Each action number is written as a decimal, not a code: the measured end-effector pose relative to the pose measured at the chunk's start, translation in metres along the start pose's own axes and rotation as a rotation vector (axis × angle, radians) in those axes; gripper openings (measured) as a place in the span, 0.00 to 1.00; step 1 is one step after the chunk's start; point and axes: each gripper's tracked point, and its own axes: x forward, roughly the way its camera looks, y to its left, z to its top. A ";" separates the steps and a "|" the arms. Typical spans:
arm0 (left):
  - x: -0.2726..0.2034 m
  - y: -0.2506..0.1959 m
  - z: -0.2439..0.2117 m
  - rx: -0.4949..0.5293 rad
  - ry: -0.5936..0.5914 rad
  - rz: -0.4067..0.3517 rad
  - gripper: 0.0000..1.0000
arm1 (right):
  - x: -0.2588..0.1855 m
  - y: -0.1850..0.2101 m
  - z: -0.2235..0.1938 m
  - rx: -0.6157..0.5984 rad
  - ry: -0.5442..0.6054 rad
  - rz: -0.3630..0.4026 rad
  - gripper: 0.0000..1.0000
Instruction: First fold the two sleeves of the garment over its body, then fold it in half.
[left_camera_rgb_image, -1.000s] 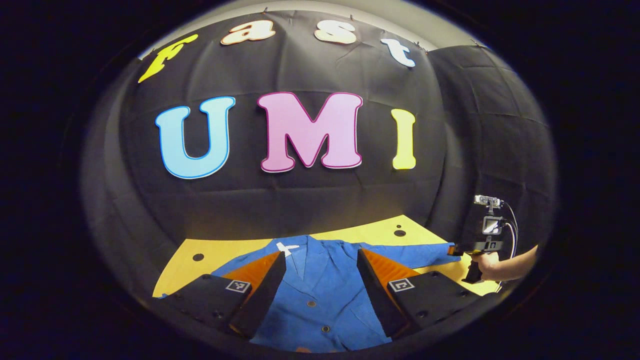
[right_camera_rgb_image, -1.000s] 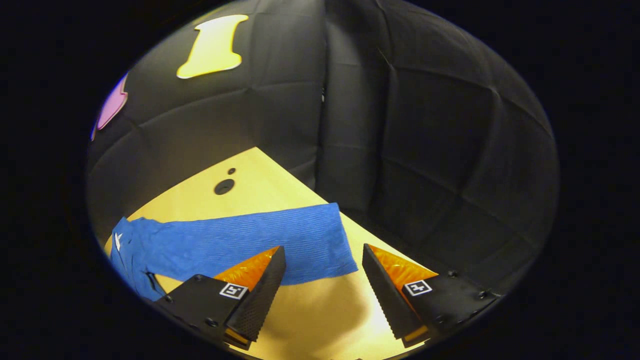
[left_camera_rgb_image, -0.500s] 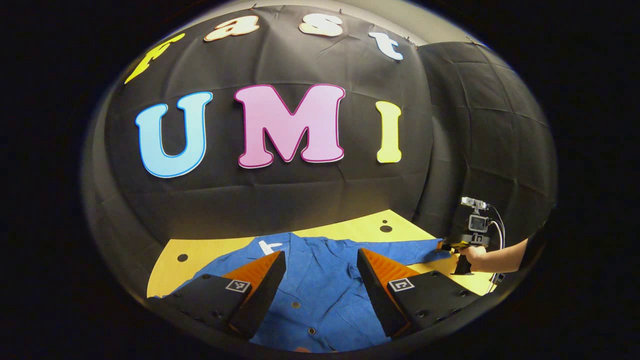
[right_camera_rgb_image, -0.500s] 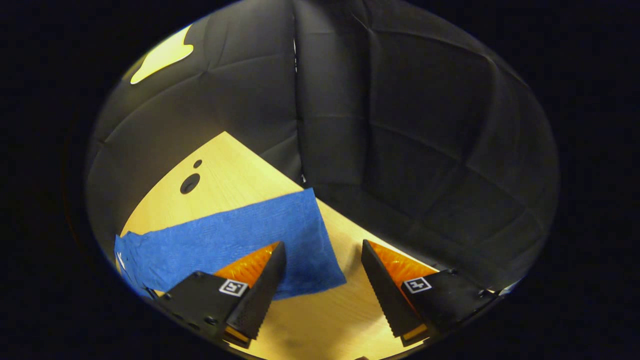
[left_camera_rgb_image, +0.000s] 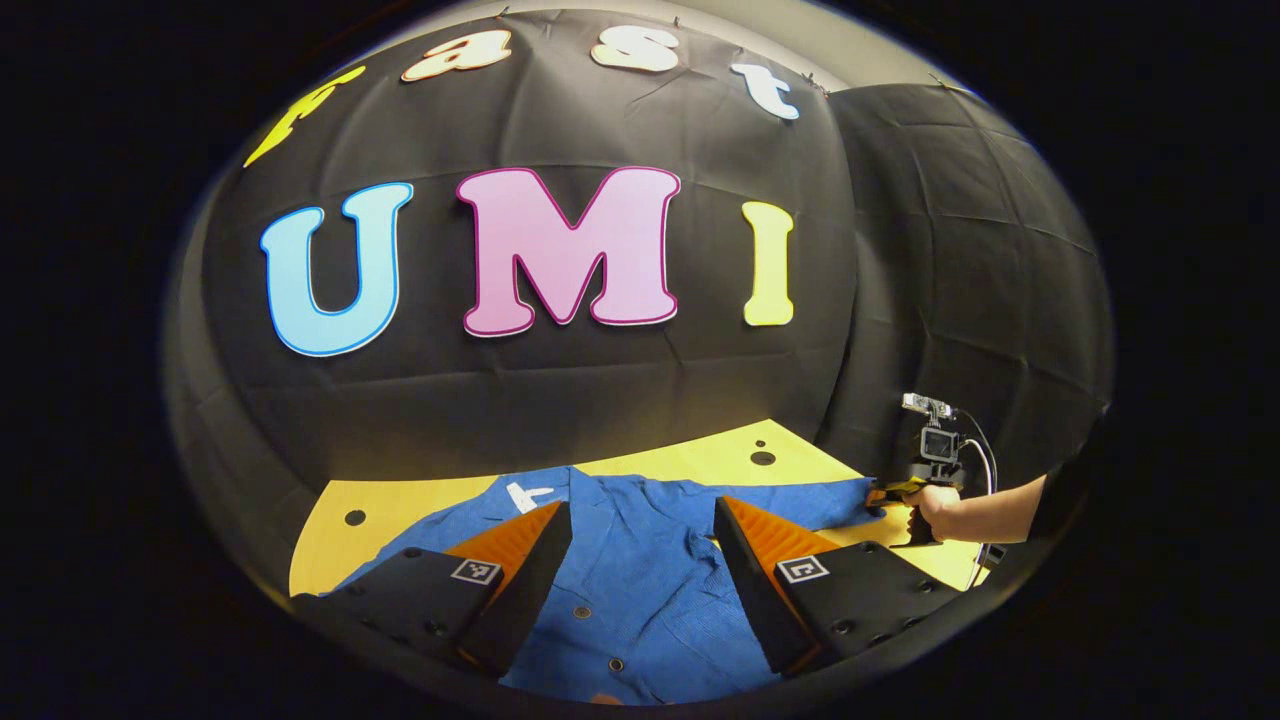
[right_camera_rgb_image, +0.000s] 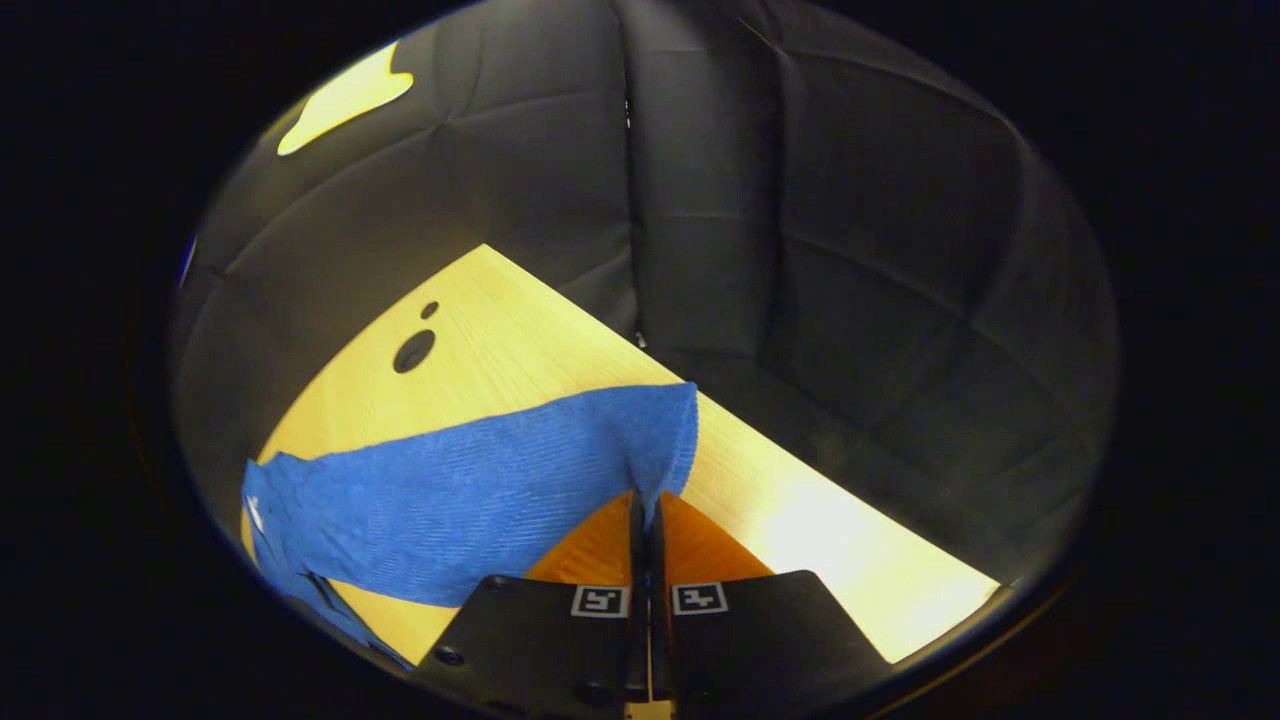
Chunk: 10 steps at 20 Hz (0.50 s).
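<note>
Right tool (right_camera_rgb_image: 645, 515): fingers pinched together on the cuff end of the blue garment's (left_camera_rgb_image: 640, 580) right sleeve (right_camera_rgb_image: 470, 485), cloth bunched at the tips and lifted slightly off the bench (right_camera_rgb_image: 800, 520). Cuff sits close to the bench's far-right edge; bare wood to its right and behind the sleeve, two dark holes (right_camera_rgb_image: 413, 350) near the back. Left tool (left_camera_rgb_image: 640, 580): fingers spread wide, holding nothing, hovering above the garment body, buttons visible between them. Garment lies flat, spread across the bench, collar toward the back wall. In the left gripper view, the right tool is at the sleeve end with a hand (left_camera_rgb_image: 938, 505) on its grip.
</note>
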 end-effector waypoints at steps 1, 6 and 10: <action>0.000 0.001 -0.002 -0.005 0.004 0.001 0.82 | -0.004 -0.001 -0.002 0.008 0.015 0.012 0.01; -0.005 0.010 -0.005 -0.016 0.004 0.025 0.82 | -0.023 0.030 0.011 -0.032 -0.064 0.055 0.01; -0.015 0.023 -0.008 -0.030 -0.002 0.060 0.82 | -0.055 0.112 0.014 -0.054 -0.099 0.190 0.00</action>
